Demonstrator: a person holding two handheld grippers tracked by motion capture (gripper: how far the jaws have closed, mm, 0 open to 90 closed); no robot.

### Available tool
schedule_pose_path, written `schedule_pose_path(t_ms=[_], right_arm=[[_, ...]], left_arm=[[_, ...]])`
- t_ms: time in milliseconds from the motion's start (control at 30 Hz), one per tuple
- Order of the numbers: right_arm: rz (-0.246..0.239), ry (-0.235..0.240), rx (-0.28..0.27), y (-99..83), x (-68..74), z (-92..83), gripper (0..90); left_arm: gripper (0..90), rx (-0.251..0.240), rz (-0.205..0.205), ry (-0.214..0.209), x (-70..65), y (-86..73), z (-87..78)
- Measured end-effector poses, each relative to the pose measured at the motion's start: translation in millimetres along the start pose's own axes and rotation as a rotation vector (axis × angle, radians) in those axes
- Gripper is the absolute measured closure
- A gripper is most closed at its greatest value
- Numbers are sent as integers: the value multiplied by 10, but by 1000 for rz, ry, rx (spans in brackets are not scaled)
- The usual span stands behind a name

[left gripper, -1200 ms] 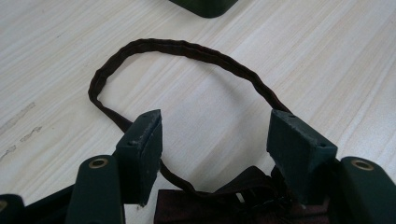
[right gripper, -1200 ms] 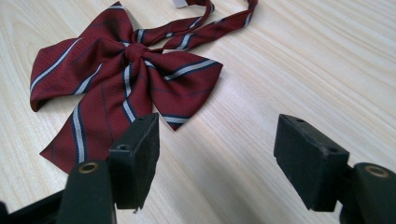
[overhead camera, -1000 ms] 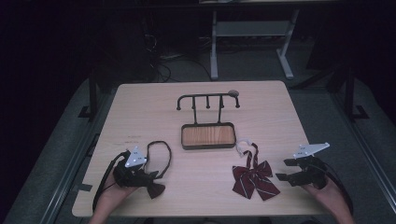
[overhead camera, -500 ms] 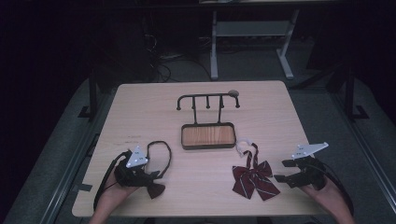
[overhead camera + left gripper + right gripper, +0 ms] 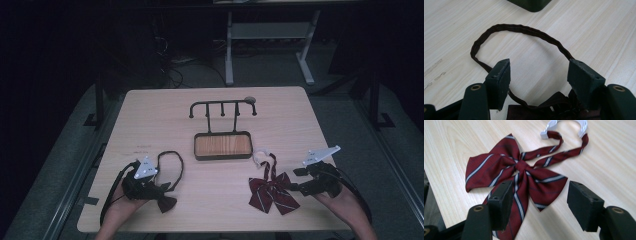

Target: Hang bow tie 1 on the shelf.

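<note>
Near us, the left gripper stands with jaws apart over the dark bow tie. The right gripper, jaws apart and just closing a little, nothing between them, should pinch the red bow tie at its knot. Farther off, the tray under the hook rack holds nothing.

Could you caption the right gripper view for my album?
Open claw poised over a red striped bow tie on a wooden table.

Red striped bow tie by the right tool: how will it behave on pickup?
Probably floppy: the red striped bow tie lies flat as thin fabric, so its wings should droop. Likely light. Its strap with white clasp would probably dangle and swing; the smooth table may let it slide.
</note>
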State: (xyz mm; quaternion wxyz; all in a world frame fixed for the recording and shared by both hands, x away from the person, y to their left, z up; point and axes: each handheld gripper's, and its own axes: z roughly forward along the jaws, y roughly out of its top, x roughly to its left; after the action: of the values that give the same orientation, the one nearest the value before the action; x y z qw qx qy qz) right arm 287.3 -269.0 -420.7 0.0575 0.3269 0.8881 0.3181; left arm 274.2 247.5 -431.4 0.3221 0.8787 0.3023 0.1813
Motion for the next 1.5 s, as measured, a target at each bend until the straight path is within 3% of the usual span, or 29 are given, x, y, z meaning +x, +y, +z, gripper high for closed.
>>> schedule_pose_path(t_ms=[200,600,1500], right_arm=[[14,5,12,92,-23,-38,378],[-17,7,16,307,-65,-63,403],[-42,16,112,790,-262,180,480]], left_arm=[[354,4,0,0,3,-2,5],[353,-4,2,2,11,5,-5],[346,-10,-6,1,35,4,-7]])
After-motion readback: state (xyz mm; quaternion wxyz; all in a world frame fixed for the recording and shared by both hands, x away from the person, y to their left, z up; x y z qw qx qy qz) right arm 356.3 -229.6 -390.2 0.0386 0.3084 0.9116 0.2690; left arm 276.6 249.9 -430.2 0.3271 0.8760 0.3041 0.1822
